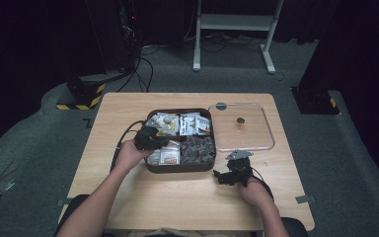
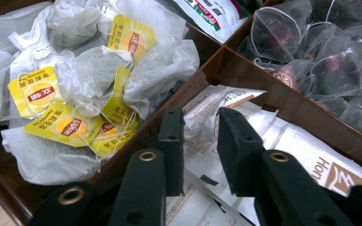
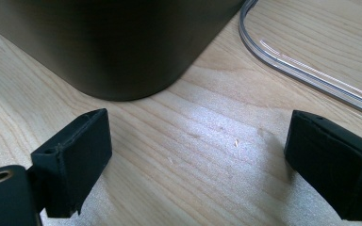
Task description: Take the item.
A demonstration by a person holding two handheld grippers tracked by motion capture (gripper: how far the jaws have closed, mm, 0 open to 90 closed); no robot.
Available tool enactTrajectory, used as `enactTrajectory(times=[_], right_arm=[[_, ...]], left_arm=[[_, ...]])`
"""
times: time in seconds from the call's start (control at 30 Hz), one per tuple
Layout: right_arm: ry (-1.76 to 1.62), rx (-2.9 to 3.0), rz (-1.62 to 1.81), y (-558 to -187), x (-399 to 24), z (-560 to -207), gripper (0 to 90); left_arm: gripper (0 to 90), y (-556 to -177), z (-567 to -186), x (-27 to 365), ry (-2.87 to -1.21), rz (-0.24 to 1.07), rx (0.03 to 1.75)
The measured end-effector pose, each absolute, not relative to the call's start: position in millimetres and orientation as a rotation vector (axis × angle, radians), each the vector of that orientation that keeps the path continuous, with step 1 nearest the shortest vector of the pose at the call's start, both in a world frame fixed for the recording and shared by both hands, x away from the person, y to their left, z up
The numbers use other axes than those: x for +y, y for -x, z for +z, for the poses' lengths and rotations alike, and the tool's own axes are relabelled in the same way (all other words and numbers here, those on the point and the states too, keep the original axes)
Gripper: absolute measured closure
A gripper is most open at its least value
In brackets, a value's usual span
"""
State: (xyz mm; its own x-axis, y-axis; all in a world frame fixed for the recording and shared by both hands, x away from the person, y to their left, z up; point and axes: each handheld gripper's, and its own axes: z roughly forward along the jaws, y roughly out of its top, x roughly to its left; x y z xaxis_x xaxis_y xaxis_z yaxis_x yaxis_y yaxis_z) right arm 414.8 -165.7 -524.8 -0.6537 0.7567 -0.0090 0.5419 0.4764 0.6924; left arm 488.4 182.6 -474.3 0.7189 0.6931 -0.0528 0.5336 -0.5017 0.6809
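A dark brown box [image 1: 179,169] with four compartments stands mid-table. It holds yellow-tagged tea bags [image 2: 75,94], white sachets [image 2: 301,150], mesh pyramid bags [image 2: 330,66] with dark contents, and printed packets [image 2: 212,14]. My left gripper [image 1: 150,137] hovers over the box's left half. In the left gripper view its jaws [image 2: 200,150] stand a narrow gap apart, just above the sachets by the divider, open with nothing clearly pinched. My right gripper [image 1: 232,170] rests near the box's front right corner [image 3: 122,47]; it [image 3: 198,155] is wide open over bare wood.
A clear plastic lid [image 1: 242,126] lies flat right of the box, with a small dark knob [image 1: 240,120] in its middle; its rim [image 3: 306,70] runs close to my right gripper. Bare tabletop [image 1: 177,197] spreads in front of the box.
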Motion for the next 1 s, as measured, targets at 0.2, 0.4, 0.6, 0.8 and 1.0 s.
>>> enactTrajectory(times=[0.2, 0.4, 0.6, 0.8, 1.0], right_arm=[[-1.098, 2.413, 0.965, -414.8, -165.7, -524.8, 7.9], [-1.094, 2.414, 0.967, -414.9, -165.9, -524.8, 7.9], [-1.096, 2.414, 0.965, -414.3, -166.1, -524.7, 7.9], [-1.097, 2.414, 0.964, -414.2, -166.1, -524.7, 7.9], [-1.098, 2.414, 0.965, -414.2, -166.0, -524.7, 7.9]], left_arm=[[85.4, -488.6, -473.8, 185.2, -2.227, 0.282, 0.925], [87.2, -489.4, -472.0, 187.7, -2.223, 0.246, 0.935], [87.3, -489.6, -466.8, 195.4, -2.191, 0.226, 0.958], [87.4, -487.6, -460.7, 198.5, -2.175, 0.227, 0.951], [87.4, -485.8, -455.4, 202.5, -2.141, 0.202, 0.957]])
